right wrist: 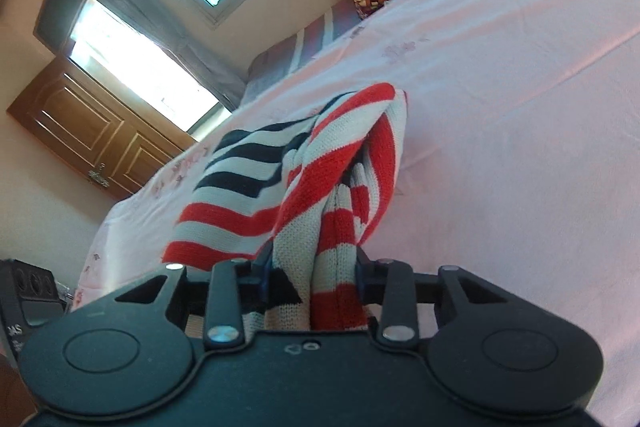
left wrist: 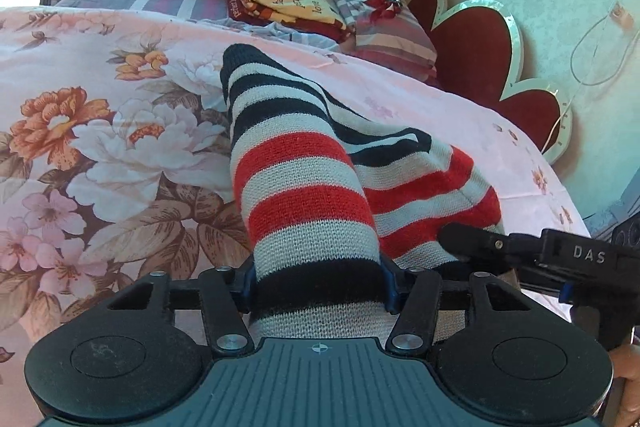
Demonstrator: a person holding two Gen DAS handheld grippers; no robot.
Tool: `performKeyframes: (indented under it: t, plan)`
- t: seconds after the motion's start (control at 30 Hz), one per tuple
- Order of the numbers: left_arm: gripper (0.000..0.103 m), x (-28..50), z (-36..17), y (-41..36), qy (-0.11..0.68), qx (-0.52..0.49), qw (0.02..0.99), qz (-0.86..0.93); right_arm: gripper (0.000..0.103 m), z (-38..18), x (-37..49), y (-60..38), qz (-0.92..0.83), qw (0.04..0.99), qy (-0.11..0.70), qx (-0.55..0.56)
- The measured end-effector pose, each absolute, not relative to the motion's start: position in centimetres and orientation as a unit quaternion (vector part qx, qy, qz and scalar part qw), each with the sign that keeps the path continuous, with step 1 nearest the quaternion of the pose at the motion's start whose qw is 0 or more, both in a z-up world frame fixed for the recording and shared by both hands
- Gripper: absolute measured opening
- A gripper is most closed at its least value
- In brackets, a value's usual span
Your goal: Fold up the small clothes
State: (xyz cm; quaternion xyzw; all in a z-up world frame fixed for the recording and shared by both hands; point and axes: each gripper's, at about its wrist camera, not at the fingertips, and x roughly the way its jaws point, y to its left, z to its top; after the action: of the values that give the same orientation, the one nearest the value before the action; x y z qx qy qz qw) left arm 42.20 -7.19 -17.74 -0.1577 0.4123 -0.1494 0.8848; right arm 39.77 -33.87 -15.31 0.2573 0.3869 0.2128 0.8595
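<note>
Here we are pinching the soft, light, floppy red, white and navy striped knitted garment (left wrist: 304, 187), lying at six o'clock on the pink floral bedspread (left wrist: 100, 131), by its edges, both the left gripper (left wrist: 320, 291) and the right gripper (right wrist: 316, 275) closing narrowly on bunched knit.

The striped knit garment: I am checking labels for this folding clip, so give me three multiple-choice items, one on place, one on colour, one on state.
1. Where does the striped knit garment lie?
A. on a flowered bedspread
B. on a wooden floor
C. in a basket

2. Which stripe colours does it have?
A. green and yellow
B. red, white and dark navy
C. pink and brown

3. How does the left gripper stand?
A. open, away from cloth
B. shut on the garment
C. shut on a pillow

A: the bedspread lies under it.
B: those bands show.
B: knit fills its jaws.
</note>
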Motion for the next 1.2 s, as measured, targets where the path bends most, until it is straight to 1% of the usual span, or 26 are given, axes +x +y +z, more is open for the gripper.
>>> performKeyframes:
  t: [0.2,0.43,0.6,0.8,0.83,0.87,0.9,0.93,0.97,1.03,1.1,1.17,1.2]
  plan:
    - [0.055,40.2,-14.9,-0.3,0.392,-0.161,0.896,-0.129,0.034,-12.4,39.1,-28.8,0.255,0.858,0.370,0.248]
    - [0.055,37.3,-13.0,12.4,0.372,-0.130,0.916,-0.079,0.034,-12.1,39.1,-17.3,0.305,0.843,0.367,0.248]
    - [0.055,37.2,-14.2,21.5,0.365,-0.129,0.920,-0.056,0.034,-12.8,38.6,-7.5,0.317,0.847,0.361,0.228]
    - [0.055,39.3,-17.7,27.8,0.372,-0.119,0.920,-0.045,0.033,-15.3,39.5,-0.4,0.293,0.852,0.376,0.216]
    - [0.058,39.7,-18.6,28.4,0.376,-0.117,0.918,-0.043,0.033,-15.8,39.8,0.3,0.286,0.854,0.381,0.212]
    - [0.067,39.9,-19.5,29.0,0.380,-0.120,0.916,-0.044,0.033,-16.4,40.0,0.9,0.276,0.855,0.388,0.205]
    - [0.073,39.7,-20.3,29.7,0.375,-0.132,0.916,-0.044,0.034,-17.1,40.0,1.5,0.263,0.859,0.395,0.193]
    - [0.081,39.6,-20.6,29.9,0.374,-0.137,0.916,-0.043,0.037,-17.6,40.1,1.6,0.249,0.864,0.399,0.179]
    - [0.087,39.5,-20.9,29.8,0.372,-0.138,0.917,-0.042,0.039,-18.1,40.2,1.5,0.238,0.866,0.403,0.175]
    - [0.089,39.2,-20.8,29.9,0.372,-0.140,0.917,-0.038,0.044,-18.4,40.0,1.0,0.230,0.865,0.406,0.187]
    - [0.089,37.9,-19.9,30.2,0.364,-0.149,0.919,-0.018,0.047,-17.7,39.2,1.0,0.212,0.877,0.398,0.167]
    - [0.089,36.1,-18.6,30.2,0.342,-0.136,0.930,-0.006,0.046,-16.2,38.5,1.0,0.192,0.892,0.381,0.148]
    - [0.089,35.4,-18.2,30.0,0.336,-0.125,0.933,-0.013,0.042,-15.3,38.0,0.8,0.188,0.898,0.372,0.140]
